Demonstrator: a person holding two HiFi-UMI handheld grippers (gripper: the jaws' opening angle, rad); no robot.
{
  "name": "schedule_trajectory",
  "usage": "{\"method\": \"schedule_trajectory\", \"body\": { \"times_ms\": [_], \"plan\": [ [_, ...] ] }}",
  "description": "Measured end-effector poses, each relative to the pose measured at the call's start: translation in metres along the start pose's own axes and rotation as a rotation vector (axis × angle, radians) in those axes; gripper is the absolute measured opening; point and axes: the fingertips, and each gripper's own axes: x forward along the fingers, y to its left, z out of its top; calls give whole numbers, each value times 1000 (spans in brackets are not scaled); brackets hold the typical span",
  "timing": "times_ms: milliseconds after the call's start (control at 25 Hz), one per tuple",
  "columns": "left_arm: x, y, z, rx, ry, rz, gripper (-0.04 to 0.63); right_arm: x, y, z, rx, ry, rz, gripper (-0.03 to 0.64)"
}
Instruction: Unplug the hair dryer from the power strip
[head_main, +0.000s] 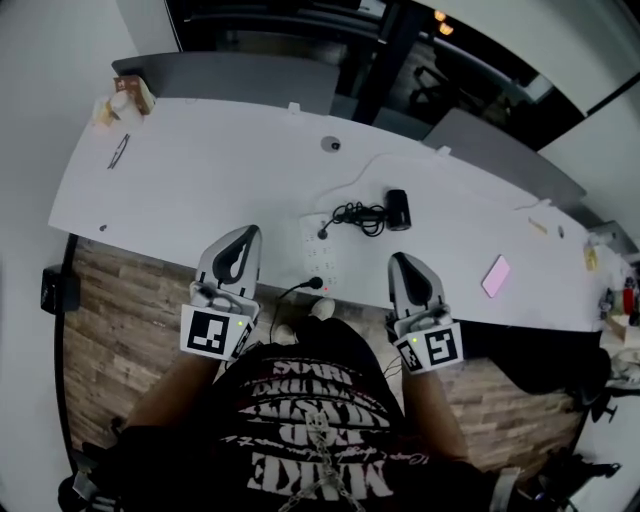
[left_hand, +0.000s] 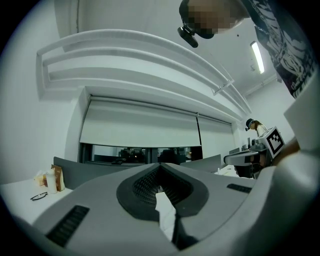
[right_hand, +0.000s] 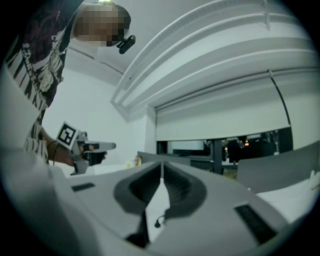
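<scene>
Nearby, left hand-held gripper (head_main: 248, 234) and right hand-held gripper (head_main: 401, 260) both clenched, empty, at desk (head_main: 200, 170) near edge. Beyond, white power strip (head_main: 318, 258) on desk. Farther, black hair dryer (head_main: 398, 209), cord (head_main: 358, 215) coiled beside it, toward strip.

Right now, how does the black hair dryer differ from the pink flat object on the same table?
The hair dryer is black and bulky; the pink object is a thin, flat rectangle. The hair dryer has a bundled black cord beside it; the pink object shows no cord. The hair dryer lies mid-table; the pink object lies further right, near the front edge. Both rest on the white table.
</scene>
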Motion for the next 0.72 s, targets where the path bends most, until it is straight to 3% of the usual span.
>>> {"method": "schedule_trajectory", "body": {
  "times_ms": [200, 720],
  "plan": [
    [7, -5, 2, 17, -16, -8, 25, 3, -4, -2, 6, 8, 18, 43],
    [45, -6, -38, -58, 97, 32, 25, 44, -25, -22, 26, 76, 108, 43]
  ]
}}
